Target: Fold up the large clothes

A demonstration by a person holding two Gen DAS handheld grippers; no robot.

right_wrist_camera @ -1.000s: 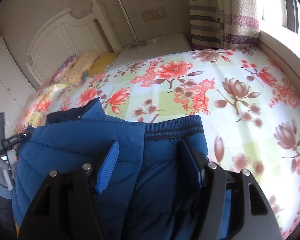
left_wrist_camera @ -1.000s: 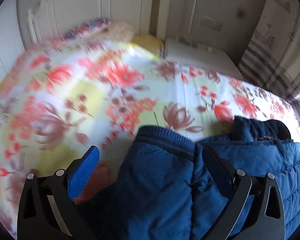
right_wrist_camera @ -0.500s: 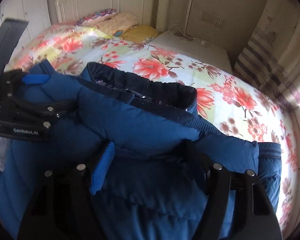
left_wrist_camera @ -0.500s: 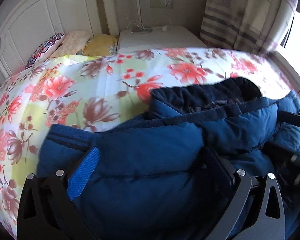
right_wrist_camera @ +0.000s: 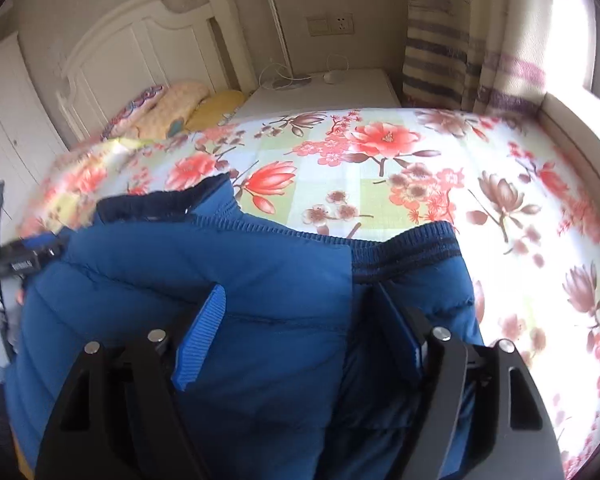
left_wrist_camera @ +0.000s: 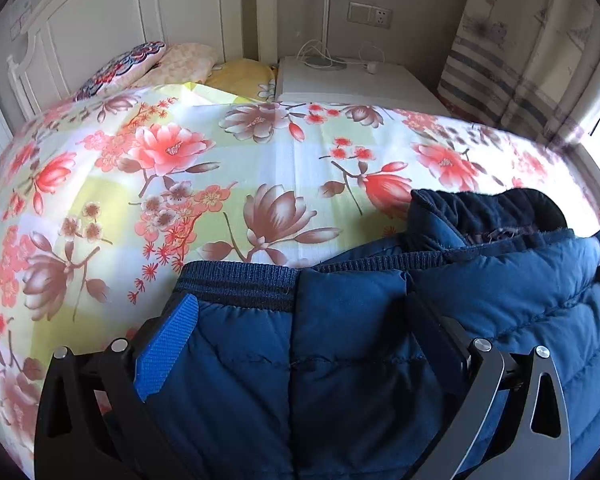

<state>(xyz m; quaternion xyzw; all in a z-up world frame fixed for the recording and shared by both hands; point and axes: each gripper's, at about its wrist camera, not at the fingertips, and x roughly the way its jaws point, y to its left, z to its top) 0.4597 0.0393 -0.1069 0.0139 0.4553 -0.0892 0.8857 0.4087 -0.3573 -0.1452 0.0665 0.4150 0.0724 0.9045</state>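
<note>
My left gripper [left_wrist_camera: 300, 340] and right gripper [right_wrist_camera: 304, 328] each have their fingers spread wide, with the blue quilted jacket [left_wrist_camera: 360, 340] bulging up between them; whether the pads actually press the fabric I cannot tell. The jacket lies bunched on the bed [left_wrist_camera: 220, 184] directly under and ahead of my fingers. Its ribbed knit hem [left_wrist_camera: 240, 280] forms the far edge just beyond my left fingertips, and the dark fleecy collar [left_wrist_camera: 488, 212] rises ahead and to the right of them. Beyond the hem, the floral sheet stretches flat and uncovered toward the white headboard [left_wrist_camera: 140, 20]. In the right wrist view the same hem [right_wrist_camera: 404, 248] ends just past my fingers, with open sheet ahead and to the right as far as the pale ledge by the striped curtain [right_wrist_camera: 460, 52]. The jacket's near portion is cut off by the frame and hidden under the black finger frames. Pillows [left_wrist_camera: 172, 64] and a white nightstand [left_wrist_camera: 348, 80] lie far ahead.
</note>
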